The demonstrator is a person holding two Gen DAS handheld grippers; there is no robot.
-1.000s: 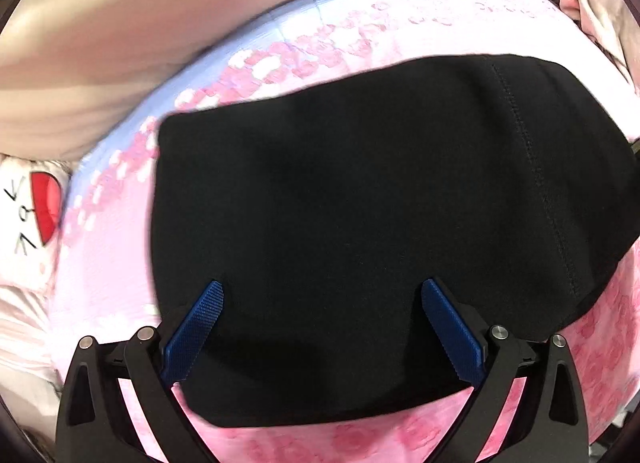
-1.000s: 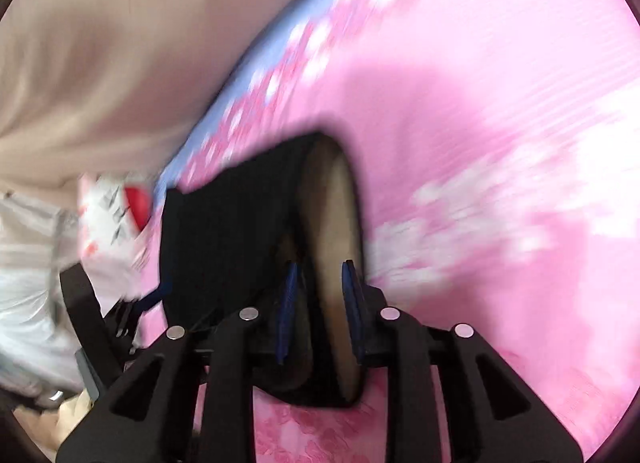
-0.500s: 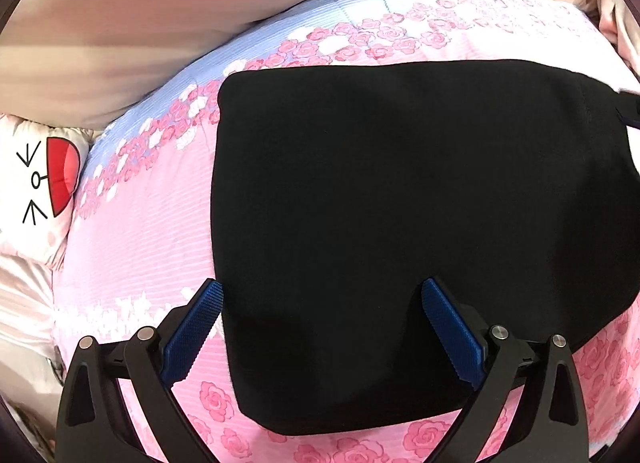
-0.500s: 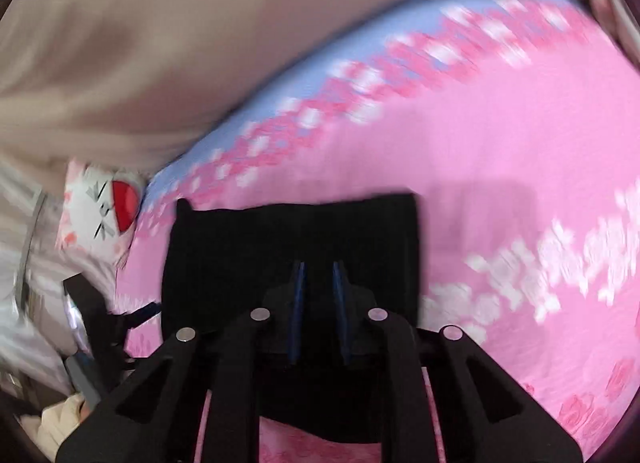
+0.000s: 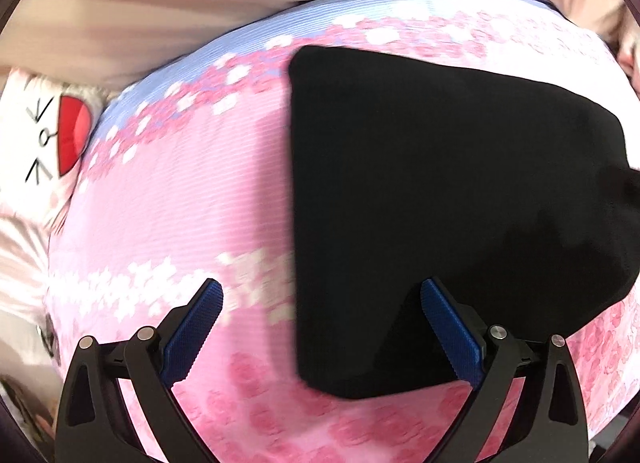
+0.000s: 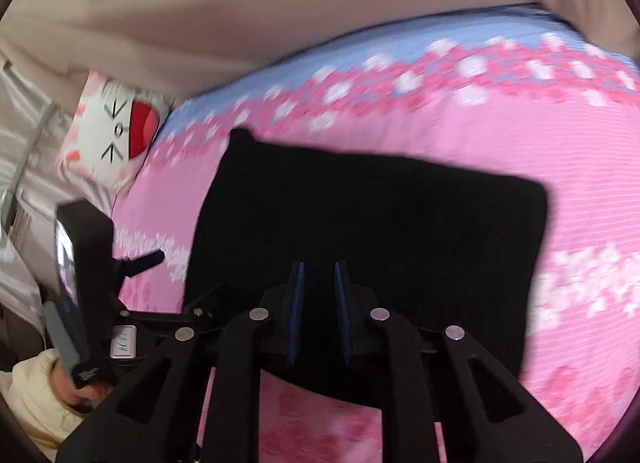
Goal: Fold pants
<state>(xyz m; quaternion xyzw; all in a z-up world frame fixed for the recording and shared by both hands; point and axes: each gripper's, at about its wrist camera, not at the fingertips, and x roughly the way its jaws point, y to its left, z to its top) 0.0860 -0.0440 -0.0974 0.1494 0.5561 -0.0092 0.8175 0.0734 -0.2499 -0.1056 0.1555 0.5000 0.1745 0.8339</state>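
Note:
The black pants (image 5: 452, 203) lie folded into a flat block on the pink flowered bed sheet (image 5: 168, 199). They also show in the right wrist view (image 6: 380, 219). My left gripper (image 5: 318, 305) is open and empty, its jaws wide apart over the pants' left edge near the front. My right gripper (image 6: 319, 275) has its blue pads (image 6: 297, 283) a narrow gap apart above the pants' near edge; I cannot tell whether cloth sits between them. The left gripper's body (image 6: 86, 283) shows at the left of the right wrist view.
A white cartoon-face pillow (image 5: 44, 143) lies at the bed's left end and shows in the right wrist view (image 6: 114, 131). A beige curtain (image 6: 280, 3) hangs behind the bed. The sheet's blue band (image 5: 360, 11) runs along the far edge.
The left gripper has shifted left, so the pants now lie more to its right. The right gripper has laid the lifted cloth down flat and its pads have parted slightly.

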